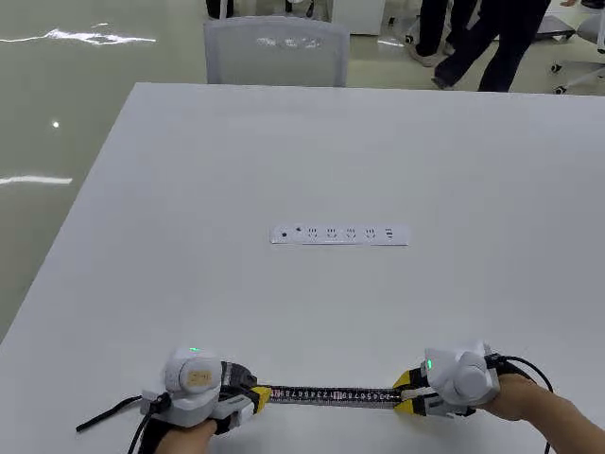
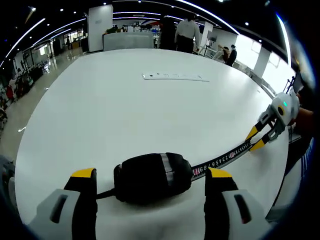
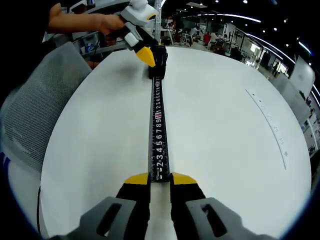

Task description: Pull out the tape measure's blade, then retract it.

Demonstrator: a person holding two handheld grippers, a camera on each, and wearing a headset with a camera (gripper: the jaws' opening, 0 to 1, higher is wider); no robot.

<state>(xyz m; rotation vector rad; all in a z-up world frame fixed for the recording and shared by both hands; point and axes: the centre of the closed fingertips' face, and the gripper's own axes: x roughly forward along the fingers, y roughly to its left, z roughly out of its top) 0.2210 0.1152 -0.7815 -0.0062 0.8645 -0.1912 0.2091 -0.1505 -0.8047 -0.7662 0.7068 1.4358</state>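
A black tape measure case [image 2: 152, 177] lies on the white table [image 1: 284, 151] between the yellow-tipped jaws of my left gripper [image 2: 150, 175], which is shut on it. Its black blade [image 1: 331, 395] with white numbers stretches flat along the table's near edge to my right gripper [image 1: 405, 392]. In the right gripper view the blade [image 3: 159, 120] runs straight away from my right gripper [image 3: 160, 177], which is shut on the blade's end. The case [image 3: 158, 60] sits at the far end under the left gripper [image 3: 145, 50]. The right gripper [image 2: 260, 137] also shows in the left gripper view.
A white power strip [image 1: 338, 235] lies flat at the table's middle, well beyond the blade. A grey mesh chair [image 1: 276, 49] stands at the far edge. People [image 1: 473, 38] stand on the floor at the back right.
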